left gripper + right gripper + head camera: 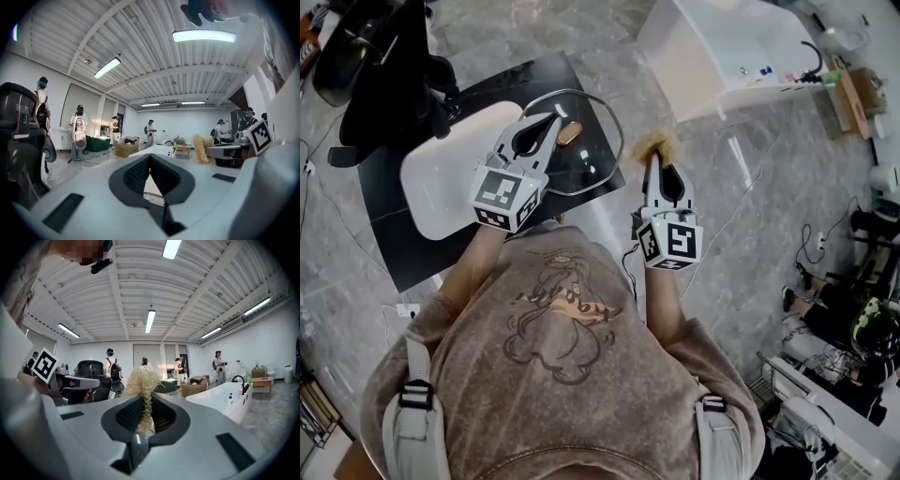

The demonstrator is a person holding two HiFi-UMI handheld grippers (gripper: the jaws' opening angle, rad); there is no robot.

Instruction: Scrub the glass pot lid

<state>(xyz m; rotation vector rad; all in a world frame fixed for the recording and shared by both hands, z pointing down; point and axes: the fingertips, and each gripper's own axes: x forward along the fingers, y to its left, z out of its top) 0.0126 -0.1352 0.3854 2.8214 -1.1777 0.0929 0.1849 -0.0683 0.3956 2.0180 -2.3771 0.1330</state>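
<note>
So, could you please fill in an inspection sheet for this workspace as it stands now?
Surface: black mat bearing a white tray.
Job's things: glass pot lid with a wooden knob; straw-coloured scrubber.
Clutter: nothing seen on the mat.
Grippers: left claw shut, apparently on the lid's rim; right claw shut on the scrubber.
Cables: black cable on the white unit; white lead on the floor by the mat's corner.
Surroundings: black office chair, grey marbled floor, people standing in the background.
</note>
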